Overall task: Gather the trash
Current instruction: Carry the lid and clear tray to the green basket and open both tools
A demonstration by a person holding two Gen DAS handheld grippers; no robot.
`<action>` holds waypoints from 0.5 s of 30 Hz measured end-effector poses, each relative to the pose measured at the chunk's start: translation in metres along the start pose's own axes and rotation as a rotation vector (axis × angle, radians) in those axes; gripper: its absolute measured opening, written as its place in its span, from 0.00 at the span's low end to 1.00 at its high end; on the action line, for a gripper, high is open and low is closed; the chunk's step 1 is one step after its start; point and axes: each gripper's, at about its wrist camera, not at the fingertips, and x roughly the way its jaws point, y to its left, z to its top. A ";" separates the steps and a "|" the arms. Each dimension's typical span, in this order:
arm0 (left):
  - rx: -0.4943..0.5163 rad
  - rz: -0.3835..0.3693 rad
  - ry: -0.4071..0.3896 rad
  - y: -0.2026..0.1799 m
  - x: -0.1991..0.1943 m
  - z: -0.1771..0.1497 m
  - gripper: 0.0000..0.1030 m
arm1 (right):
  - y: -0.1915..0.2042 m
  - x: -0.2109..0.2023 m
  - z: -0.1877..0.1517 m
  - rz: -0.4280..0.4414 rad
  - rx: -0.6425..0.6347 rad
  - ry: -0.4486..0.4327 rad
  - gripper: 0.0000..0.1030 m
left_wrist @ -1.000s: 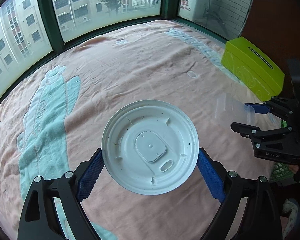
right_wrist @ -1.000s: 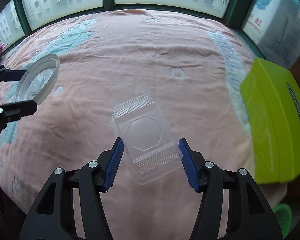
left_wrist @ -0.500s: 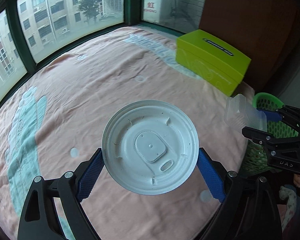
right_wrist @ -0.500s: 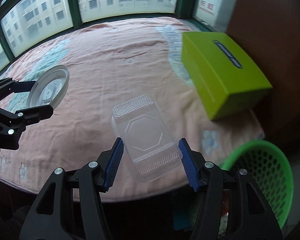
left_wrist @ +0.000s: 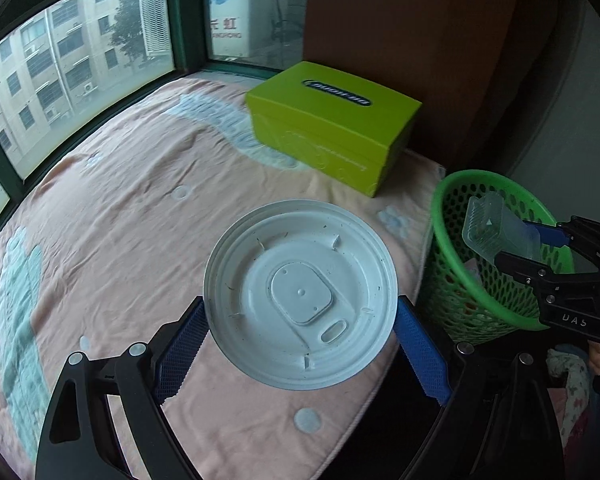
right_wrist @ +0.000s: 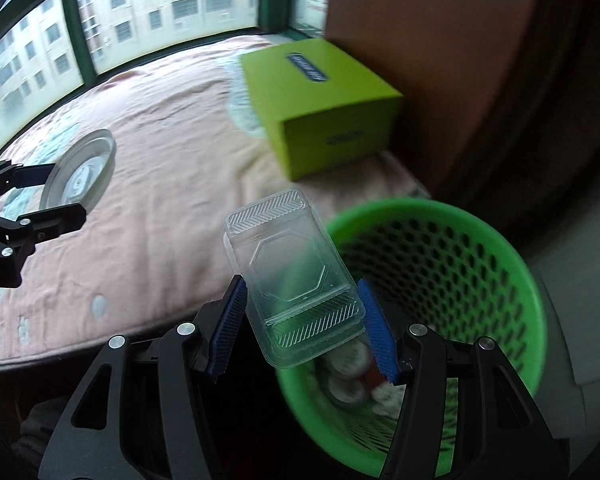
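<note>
White and round, a thin plastic cup lid [left_wrist: 300, 294] with a raised oval centre, a small drinking slot and dark specks sits clamped edge to edge between the blue pads of the left gripper [left_wrist: 300, 336], above the near edge of the pink blanket [left_wrist: 140, 208]. The right gripper [right_wrist: 302, 328] is clamped on a clear rectangular plastic container [right_wrist: 290, 284] — ribbed ends, octagonal panel — held over the rim of the green mesh plastic basket [right_wrist: 512, 264], which has cans in the bottom. A lime-green cardboard box [left_wrist: 332, 120] rests on the blanket beyond.
</note>
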 end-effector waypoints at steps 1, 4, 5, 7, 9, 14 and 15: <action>0.006 -0.004 -0.001 -0.004 0.000 0.002 0.85 | -0.003 -0.001 -0.001 -0.008 0.008 0.002 0.56; 0.033 -0.021 -0.008 -0.021 0.001 0.009 0.85 | -0.026 -0.004 -0.010 -0.044 0.045 0.011 0.56; 0.040 -0.024 -0.009 -0.025 0.001 0.011 0.85 | -0.031 -0.005 -0.011 -0.052 0.056 0.013 0.56; 0.061 -0.035 -0.011 -0.037 0.002 0.016 0.85 | -0.046 -0.008 -0.016 -0.072 0.084 0.016 0.56; 0.078 -0.041 -0.011 -0.048 0.004 0.020 0.85 | -0.058 -0.009 -0.020 -0.090 0.106 0.021 0.56; 0.112 -0.060 -0.008 -0.072 0.009 0.027 0.85 | -0.083 -0.013 -0.030 -0.137 0.150 0.027 0.56; 0.118 -0.063 -0.007 -0.076 0.009 0.028 0.85 | -0.087 -0.014 -0.032 -0.141 0.160 0.028 0.56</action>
